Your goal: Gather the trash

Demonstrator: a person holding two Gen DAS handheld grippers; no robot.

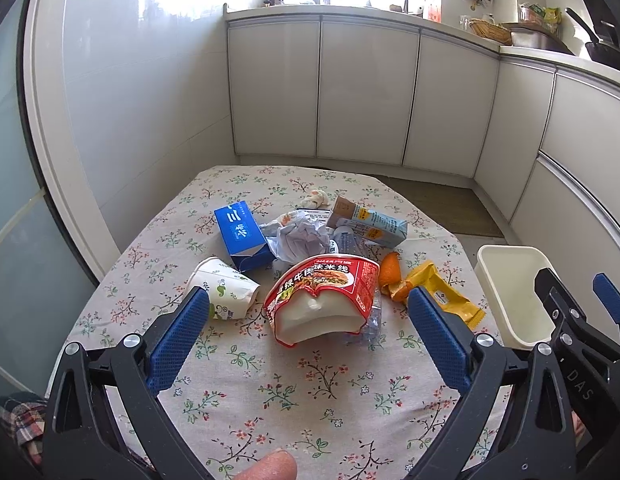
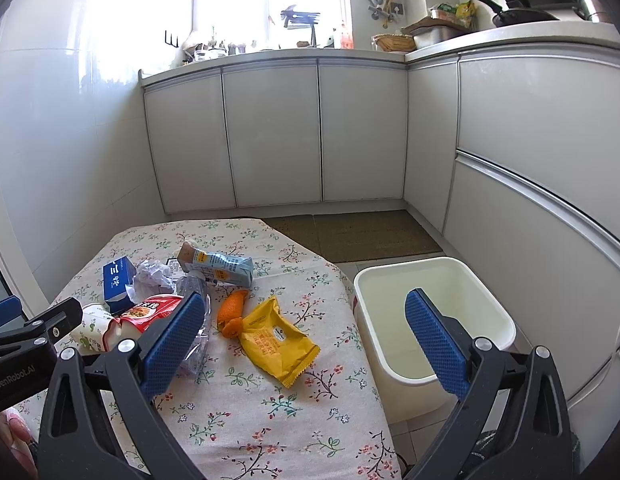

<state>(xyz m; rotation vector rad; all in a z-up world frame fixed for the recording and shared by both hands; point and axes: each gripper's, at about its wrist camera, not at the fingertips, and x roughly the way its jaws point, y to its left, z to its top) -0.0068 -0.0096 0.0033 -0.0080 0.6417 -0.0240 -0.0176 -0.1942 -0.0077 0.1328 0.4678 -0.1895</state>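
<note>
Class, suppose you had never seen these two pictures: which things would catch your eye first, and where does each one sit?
First, the crushed red noodle bowl lying on its side mid-table, between the open blue pads of the left gripper. Next come the orange peel and yellow wrapper near the table's right edge. Beside that edge, on the floor, stands the white bin, with the open right gripper hovering above table and bin.

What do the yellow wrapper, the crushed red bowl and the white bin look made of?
Yellow wrapper: likely matte plastic film, crinkled, with a serrated sealed end. Red bowl: seemingly printed paper or thin foam, creased and folded in. White bin: apparently rigid smooth plastic, with an even rolled rim.
</note>
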